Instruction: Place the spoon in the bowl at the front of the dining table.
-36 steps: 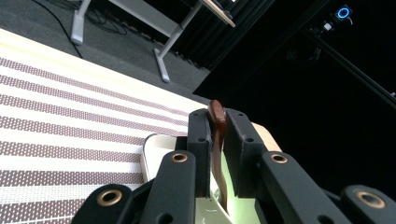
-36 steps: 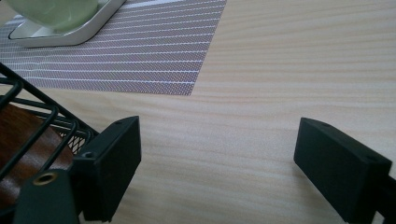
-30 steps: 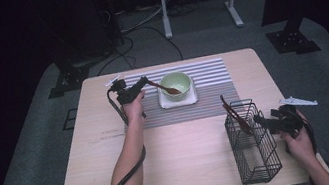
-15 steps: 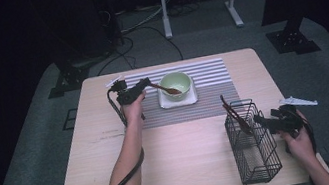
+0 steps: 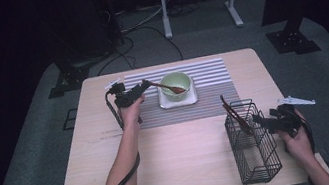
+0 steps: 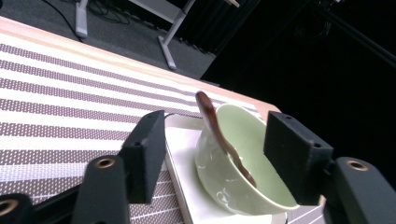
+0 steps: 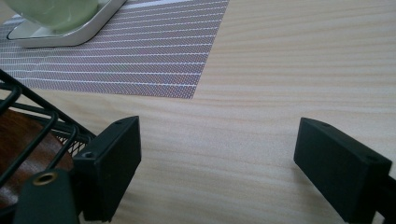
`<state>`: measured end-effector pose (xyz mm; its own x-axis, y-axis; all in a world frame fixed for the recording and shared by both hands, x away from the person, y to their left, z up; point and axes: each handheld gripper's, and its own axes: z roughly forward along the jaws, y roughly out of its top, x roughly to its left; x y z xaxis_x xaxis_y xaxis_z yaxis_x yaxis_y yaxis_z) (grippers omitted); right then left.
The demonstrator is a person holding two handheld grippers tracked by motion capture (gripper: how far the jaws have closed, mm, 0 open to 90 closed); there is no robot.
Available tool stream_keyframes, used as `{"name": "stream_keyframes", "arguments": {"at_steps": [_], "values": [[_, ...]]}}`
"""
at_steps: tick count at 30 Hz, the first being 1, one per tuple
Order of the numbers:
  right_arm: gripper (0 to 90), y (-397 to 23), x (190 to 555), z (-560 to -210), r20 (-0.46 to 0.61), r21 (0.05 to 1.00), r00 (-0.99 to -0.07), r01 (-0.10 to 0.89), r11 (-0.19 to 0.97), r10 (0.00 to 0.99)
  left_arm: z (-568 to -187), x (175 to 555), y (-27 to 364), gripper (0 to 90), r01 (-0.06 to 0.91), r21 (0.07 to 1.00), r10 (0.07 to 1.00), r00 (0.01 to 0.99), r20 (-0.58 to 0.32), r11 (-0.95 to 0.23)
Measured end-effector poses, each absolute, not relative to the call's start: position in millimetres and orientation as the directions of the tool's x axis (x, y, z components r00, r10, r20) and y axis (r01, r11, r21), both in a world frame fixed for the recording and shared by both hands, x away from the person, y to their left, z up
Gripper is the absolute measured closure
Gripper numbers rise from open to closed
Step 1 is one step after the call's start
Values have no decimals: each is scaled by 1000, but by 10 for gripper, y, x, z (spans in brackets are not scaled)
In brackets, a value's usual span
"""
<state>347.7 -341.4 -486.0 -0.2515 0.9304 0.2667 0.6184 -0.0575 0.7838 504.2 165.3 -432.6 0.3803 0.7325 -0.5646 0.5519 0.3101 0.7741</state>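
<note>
Green and glossy, the bowl (image 5: 175, 85) sits on a white dish (image 5: 178, 101) on the striped mat (image 5: 210, 77) at the far middle of the wooden counter (image 5: 190, 169). A brown spoon (image 5: 167, 86) leans in the bowl, its scoop inside and its handle sticking out over the rim toward the counter's left edge.

The left claw (image 5: 144, 88) is just beside that handle's tip, level and pointing at the bowl. Its jaws have just been opening. In the left gripper view the left claw (image 6: 215, 149) stands partly open with the spoon (image 6: 219, 135) and the bowl (image 6: 243, 168) seen between the two pads (image 6: 149, 149); the pads are clear of the handle and hold nothing.

A black wire basket (image 5: 252, 143) stands near the counter's near right corner, with brown utensils (image 5: 232, 111) upright in its far end. The right claw (image 5: 258, 120) is at the basket's right wall. In the right gripper view the right claw (image 7: 217, 158) is wide open over bare wood, empty, with its left pad (image 7: 112, 163) right next to the basket (image 7: 37, 126); whether it touches the wire cannot be told.
</note>
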Motion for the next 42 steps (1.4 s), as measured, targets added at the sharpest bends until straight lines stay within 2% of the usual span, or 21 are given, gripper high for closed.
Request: {"name": "stream_keyframes", "arguments": {"at_steps": [14, 24, 42], "values": [[134, -3409, 3480, -4859, 263, 781, -242, 622, -59, 934, -4420, 4941, 1633, 189, 572, 774, 752, 375, -542, 272], [134, -3393, 3479, -4857, 251, 782, -243, 621, -48, 937, -4465, 4843, 1686, 156, 571, 785, 760, 392, -519, 241], [134, -3399, 3480, -4858, 253, 783, -241, 620, -52, 937, -4541, 4734, 1687, 155, 582, 787, 751, 422, -509, 206]]}}
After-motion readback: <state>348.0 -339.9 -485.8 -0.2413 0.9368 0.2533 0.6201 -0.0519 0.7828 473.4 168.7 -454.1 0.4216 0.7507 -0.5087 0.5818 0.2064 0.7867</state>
